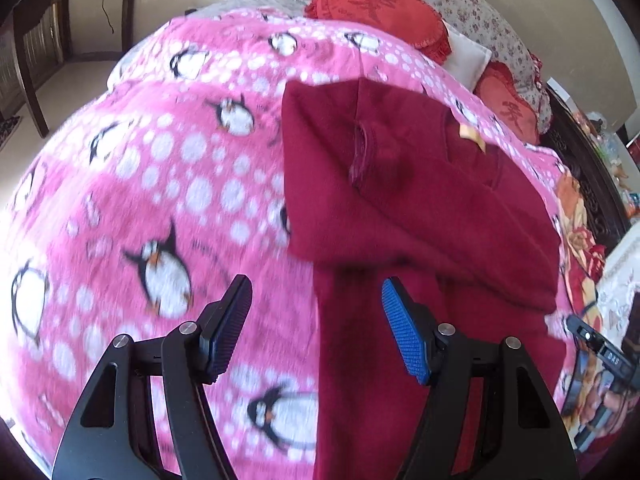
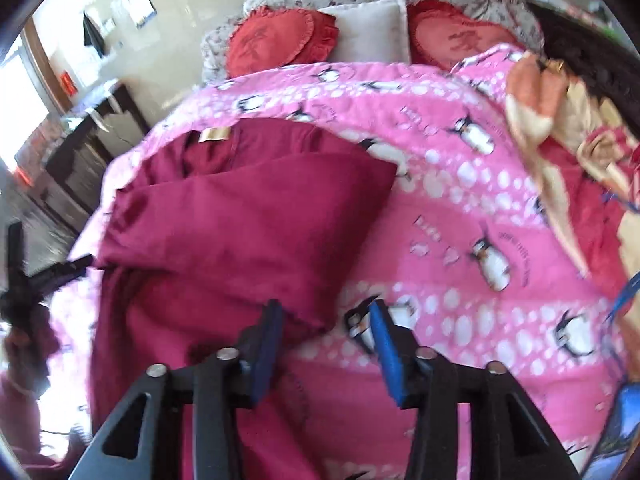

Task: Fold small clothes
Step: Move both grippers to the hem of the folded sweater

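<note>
While you are holding both tools over the bed, the dark red fleecy garment [image 1: 400, 200] is lying on the pink penguin-print fleece blanket [image 1: 160, 184], already doubled over itself, with a yellowish label [image 2: 214, 135] showing near its far edge. Your left tool [image 1: 316, 328] is hanging above the garment's left border with its blue-padded fingers spread and nothing between them; one finger is sitting over the blanket, the other over the red cloth. Your right tool [image 2: 326, 348] is standing part-open over the near right corner of the folded flap, and its pads are pinching nothing.

You are dealing with something soft, light and limp: it is likely to sag and slide off its own fold if you lift it by one point. The fuzzy blanket is probably gripping it a little, so dragging may be bunching it. You are best taking hold at the hems or corners, one tool on each side, pinching both layers together near the folded edge. Red heart-shaped frilled cushions [image 2: 276, 44] and a white pillow [image 2: 370, 32] are sitting well apart at the head of the bed.
</note>
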Tool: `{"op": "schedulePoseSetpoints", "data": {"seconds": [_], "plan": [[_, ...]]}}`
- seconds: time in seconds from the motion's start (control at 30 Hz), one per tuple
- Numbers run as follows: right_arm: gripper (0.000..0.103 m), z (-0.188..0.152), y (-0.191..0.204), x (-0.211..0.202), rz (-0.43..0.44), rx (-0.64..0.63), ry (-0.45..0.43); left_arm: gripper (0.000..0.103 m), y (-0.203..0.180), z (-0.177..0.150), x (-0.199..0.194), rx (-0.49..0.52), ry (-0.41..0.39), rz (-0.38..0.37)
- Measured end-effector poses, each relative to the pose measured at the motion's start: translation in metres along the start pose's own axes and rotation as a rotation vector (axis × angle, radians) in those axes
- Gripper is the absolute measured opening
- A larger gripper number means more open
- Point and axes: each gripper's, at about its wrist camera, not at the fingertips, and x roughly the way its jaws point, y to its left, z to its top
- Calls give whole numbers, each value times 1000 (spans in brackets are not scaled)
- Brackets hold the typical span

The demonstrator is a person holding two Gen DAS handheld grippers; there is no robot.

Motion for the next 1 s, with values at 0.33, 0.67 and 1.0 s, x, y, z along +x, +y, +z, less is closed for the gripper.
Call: {"op": "schedulePoseSetpoints", "data": {"seconds": [0.33, 0.67, 1.0], "plan": [[48, -60, -10, -17, 28, 47, 58, 68, 12, -85, -31, -16, 159, -56], [49, -118, -31, -18, 101, 164, 106, 68, 10, -147, -50, -56, 239, -95], [52, -130, -28, -25, 158, 163, 53, 68, -4, -169, -54, -80, 272, -136]]}}
